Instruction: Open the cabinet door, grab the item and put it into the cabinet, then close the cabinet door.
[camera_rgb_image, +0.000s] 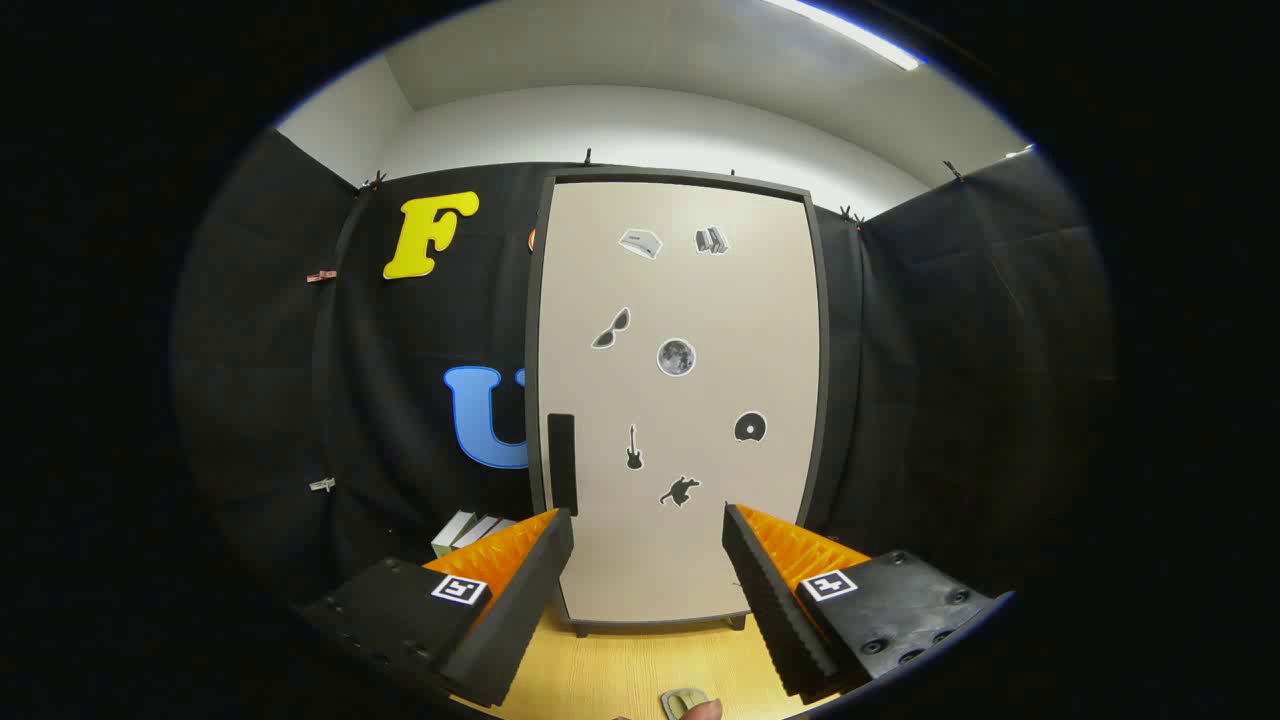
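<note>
A tall cabinet (680, 400) with a light beige door in a dark frame stands upright on the wooden table, straight beyond my fingers. The door is closed and carries several small dark stickers. Its dark vertical handle (562, 463) sits low on the door's left edge, just above my left fingertip. My gripper (648, 525) is open, with nothing between its fingers; the door's lower part shows through the gap. A small greyish item (684, 703) lies on the table close below the fingers, partly cut off, with a fingertip touching it.
Light wooden tabletop (640, 670) runs from the fingers to the cabinet's foot. A few pale books or boxes (472, 530) lie left of the cabinet, behind my left finger. Black cloth walls close the booth on both sides and behind.
</note>
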